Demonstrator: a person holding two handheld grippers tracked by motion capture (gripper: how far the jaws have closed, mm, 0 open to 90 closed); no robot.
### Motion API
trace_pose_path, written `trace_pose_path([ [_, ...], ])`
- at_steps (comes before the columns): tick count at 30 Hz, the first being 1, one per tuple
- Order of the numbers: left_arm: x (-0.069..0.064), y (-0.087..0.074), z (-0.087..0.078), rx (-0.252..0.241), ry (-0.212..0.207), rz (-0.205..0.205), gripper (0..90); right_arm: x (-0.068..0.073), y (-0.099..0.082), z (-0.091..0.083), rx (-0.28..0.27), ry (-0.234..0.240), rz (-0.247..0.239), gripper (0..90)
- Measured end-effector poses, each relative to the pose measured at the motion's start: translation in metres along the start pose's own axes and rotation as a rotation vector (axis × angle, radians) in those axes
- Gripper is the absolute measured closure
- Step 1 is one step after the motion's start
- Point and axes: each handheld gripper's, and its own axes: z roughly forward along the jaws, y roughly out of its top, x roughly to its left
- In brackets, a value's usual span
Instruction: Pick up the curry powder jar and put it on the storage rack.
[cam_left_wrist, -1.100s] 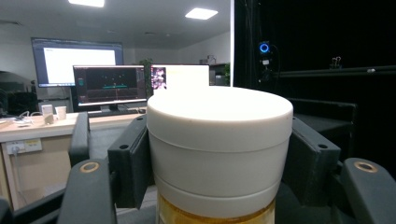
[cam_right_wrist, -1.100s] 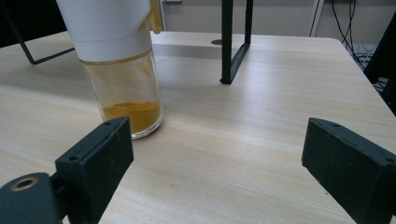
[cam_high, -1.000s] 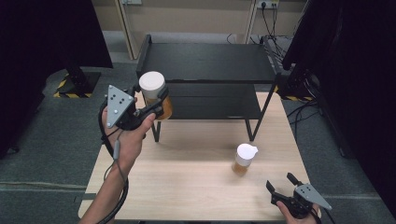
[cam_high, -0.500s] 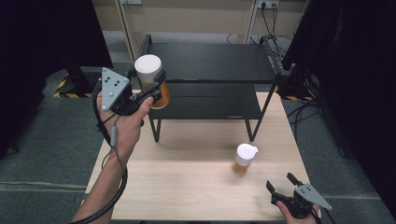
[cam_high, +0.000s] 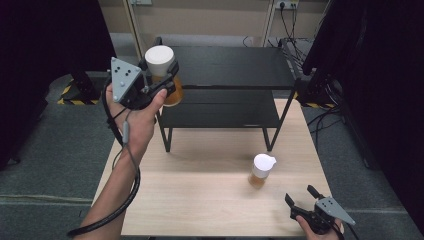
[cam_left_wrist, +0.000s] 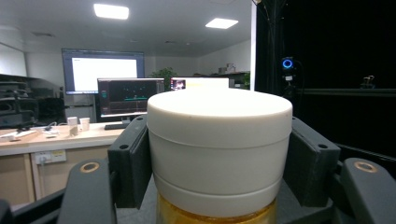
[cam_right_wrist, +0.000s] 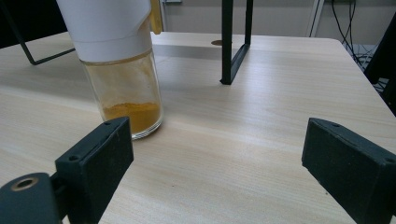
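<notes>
A jar (cam_high: 162, 70) with a white lid and amber contents is held up in the air by my left gripper (cam_high: 159, 82), level with the top of the black two-tier shelf (cam_high: 230, 67) and at its left end. In the left gripper view the black pads (cam_left_wrist: 131, 163) press on both sides of the jar's white lid (cam_left_wrist: 219, 140). A second spice jar (cam_high: 261, 170) with a white spout cap stands on the wooden table (cam_high: 200, 200). My right gripper (cam_high: 302, 195) rests open at the table's front right, the spice jar (cam_right_wrist: 121, 65) just ahead of its left jaw.
The shelf's lower tier (cam_high: 220, 112) is bare and its legs (cam_right_wrist: 233, 42) stand on the table's far half. Black curtains flank both sides, and cables (cam_high: 295, 25) lie on the floor behind. A desk with monitors (cam_left_wrist: 128, 98) shows far off.
My left gripper has lifted the white-lidded jar upward and a little further back toward the shelf top. The right gripper and the spice jar have not moved.
</notes>
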Motion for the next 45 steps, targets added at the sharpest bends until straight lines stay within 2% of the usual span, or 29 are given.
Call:
trace_pose_path([
  [16, -0.003, 0.014, 0.027, 0.006, 0.048, 0.001, 33.7, 0.0, 0.0, 0.0, 0.001, 0.003, -0.005, 9.1],
  [32, -0.003, 0.026, 0.067, 0.033, 0.114, 0.011, 33.7, -0.002, 0.0, 0.0, 0.0, 0.01, 0.002, 9.1],
  [40, -0.003, 0.025, 0.085, 0.048, 0.138, 0.032, 33.7, -0.002, 0.0, 0.0, -0.001, 0.012, -0.004, 9.1],
  [45, 0.0, 0.022, 0.098, 0.074, 0.149, 0.045, 33.7, -0.002, 0.0, 0.0, -0.002, 0.012, -0.006, 9.1],
])
